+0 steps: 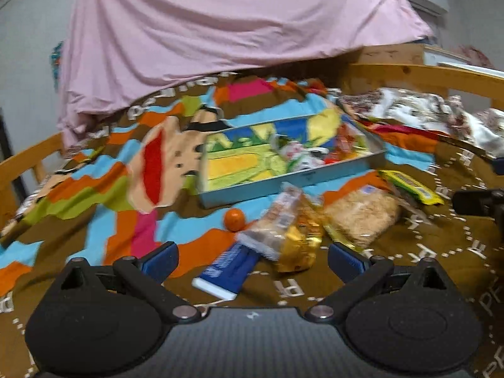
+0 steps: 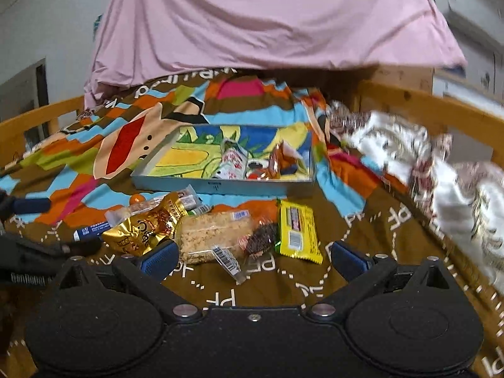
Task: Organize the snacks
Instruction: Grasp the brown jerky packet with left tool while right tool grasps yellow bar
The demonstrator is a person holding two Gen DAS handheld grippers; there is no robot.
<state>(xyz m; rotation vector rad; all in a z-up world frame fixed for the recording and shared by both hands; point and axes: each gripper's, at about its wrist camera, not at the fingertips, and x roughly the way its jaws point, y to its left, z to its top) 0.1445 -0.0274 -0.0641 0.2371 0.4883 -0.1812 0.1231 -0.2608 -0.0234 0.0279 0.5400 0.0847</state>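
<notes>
Near the bed's front edge, a flat yellow foil wrapper (image 2: pixel 297 231) lies lengthwise toward the shallow grey tray (image 2: pixel 220 186), beside a crumbly clear-wrapped rice cake (image 2: pixel 214 236); both grippers' jaws spread, empty

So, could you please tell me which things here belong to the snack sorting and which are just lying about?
Belongs to the job:
shallow grey cardboard tray
gold foil snack bag
clear pack of pale crumbly bars
yellow-green wrapped bar
blue-and-white flat packet
small orange ball-shaped item

Just lying about:
pink draped sheet
white patterned crumpled cloth
</notes>
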